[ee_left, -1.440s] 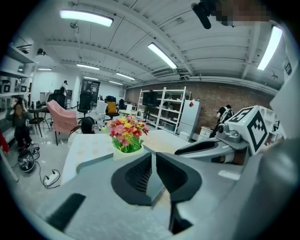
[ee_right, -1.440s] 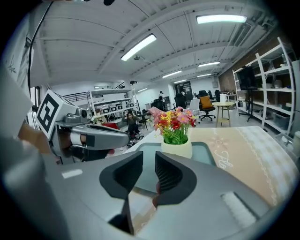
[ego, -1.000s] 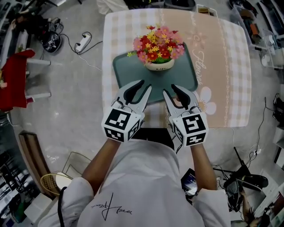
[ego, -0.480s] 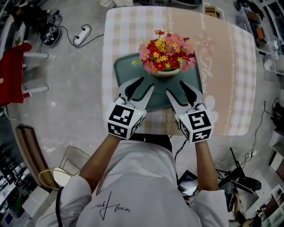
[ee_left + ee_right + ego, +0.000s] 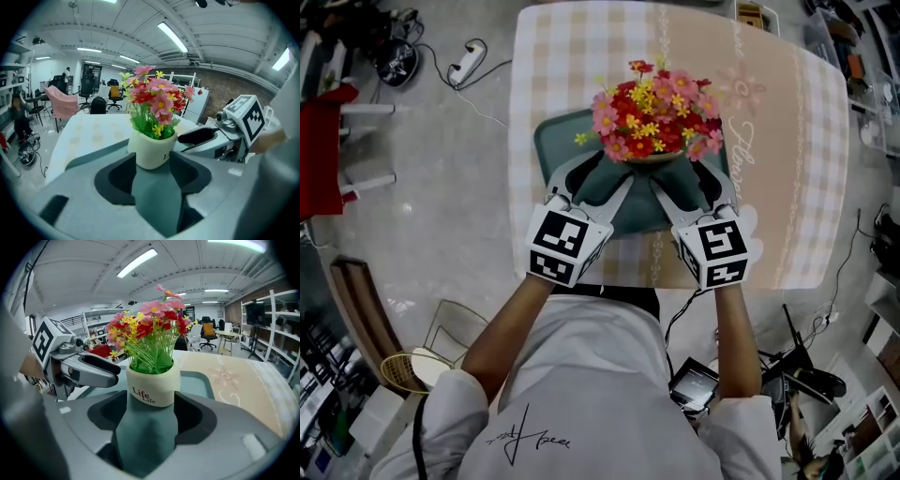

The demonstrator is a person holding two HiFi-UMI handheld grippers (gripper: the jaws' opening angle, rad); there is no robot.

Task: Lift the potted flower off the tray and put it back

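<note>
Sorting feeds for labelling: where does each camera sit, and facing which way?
Head view: on the person's head, steeply down on tray, potted flower, forearms, left gripper, right gripper.
Left gripper view: on that gripper, along its jaws, just opening, potted flower between their tips; right gripper beside.
Right gripper view: likewise, jaws just opening, potted flower between their tips; left gripper beside.
Shared: all show the potted flower.

We see the potted flower [image 5: 654, 120] on the tray [image 5: 553, 141], toward its 12 o'clock edge. The tray lies on the table [image 5: 787, 141], with a power strip [image 5: 467, 62] at the table's 10 o'clock.
</note>
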